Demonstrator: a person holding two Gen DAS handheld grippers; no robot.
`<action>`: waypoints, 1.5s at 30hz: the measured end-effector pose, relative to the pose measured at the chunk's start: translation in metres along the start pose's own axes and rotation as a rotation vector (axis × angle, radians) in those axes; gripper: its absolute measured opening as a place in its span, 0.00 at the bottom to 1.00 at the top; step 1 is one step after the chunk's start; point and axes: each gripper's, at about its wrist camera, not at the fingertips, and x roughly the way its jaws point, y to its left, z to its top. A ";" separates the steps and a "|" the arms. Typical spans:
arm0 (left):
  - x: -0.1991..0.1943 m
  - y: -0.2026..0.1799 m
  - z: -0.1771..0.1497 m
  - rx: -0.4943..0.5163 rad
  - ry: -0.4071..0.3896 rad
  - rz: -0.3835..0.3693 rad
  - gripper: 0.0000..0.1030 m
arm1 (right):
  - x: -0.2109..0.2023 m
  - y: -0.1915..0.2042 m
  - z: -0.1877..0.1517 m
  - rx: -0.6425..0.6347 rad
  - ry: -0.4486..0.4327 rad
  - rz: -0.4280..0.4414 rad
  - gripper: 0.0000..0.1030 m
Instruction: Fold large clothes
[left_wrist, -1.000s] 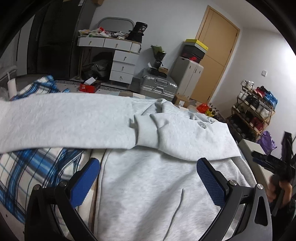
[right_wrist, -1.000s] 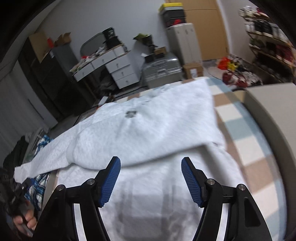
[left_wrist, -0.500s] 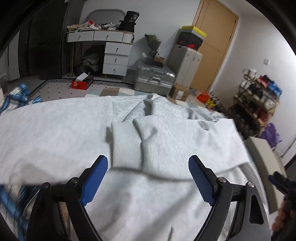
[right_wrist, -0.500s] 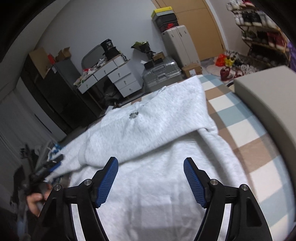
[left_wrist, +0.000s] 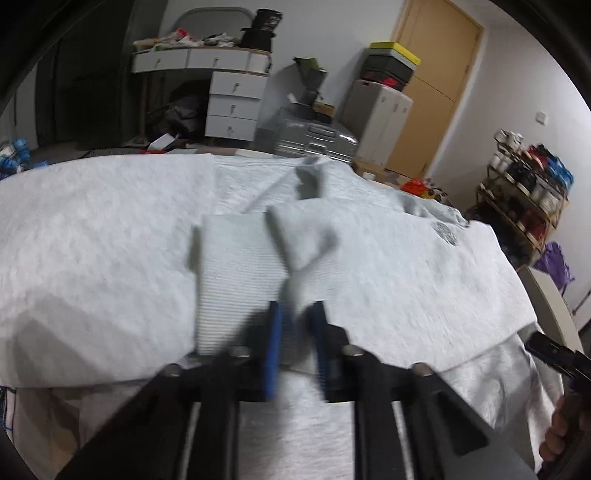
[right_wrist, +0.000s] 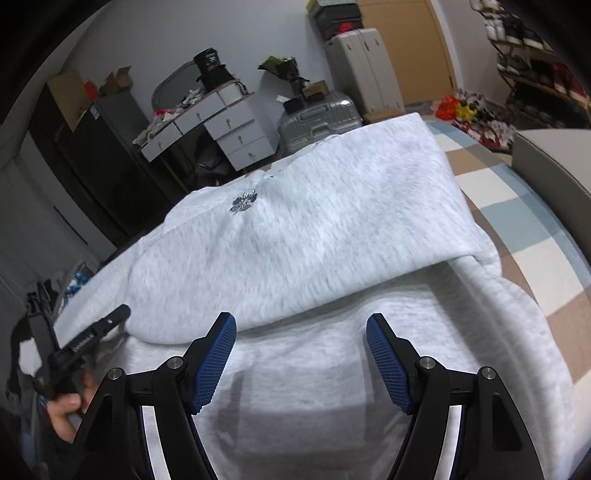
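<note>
A large light grey sweatshirt (left_wrist: 388, 266) lies on the bed, partly folded, with a small dark logo (left_wrist: 445, 233) on its chest. Its ribbed cuff (left_wrist: 236, 273) lies on top, in the middle of the left wrist view. My left gripper (left_wrist: 295, 332) is shut on the sweatshirt's fabric right beside that cuff. In the right wrist view the sweatshirt (right_wrist: 314, 229) fills the middle. My right gripper (right_wrist: 301, 360) is open and empty above the lower part of the garment, just short of the folded edge.
A checked bedsheet (right_wrist: 517, 206) shows to the right of the sweatshirt. Beyond the bed stand a white drawer desk (left_wrist: 229, 99), a silver suitcase (left_wrist: 317, 136), a wooden door (left_wrist: 436, 88) and a shoe rack (left_wrist: 528, 199).
My left gripper has moved forward to the cuff and its jaws have shut on the fabric. My right gripper has stayed open and shifted a little over the garment.
</note>
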 end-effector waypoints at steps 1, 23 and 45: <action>-0.002 -0.005 0.000 0.020 -0.008 0.016 0.06 | 0.002 0.000 -0.002 -0.005 0.001 -0.005 0.71; -0.001 -0.017 0.012 0.079 -0.049 0.098 0.06 | 0.014 0.012 -0.006 -0.037 0.103 -0.137 0.74; -0.006 -0.015 0.013 0.012 -0.052 -0.018 0.67 | 0.001 0.021 0.008 -0.037 0.063 -0.209 0.76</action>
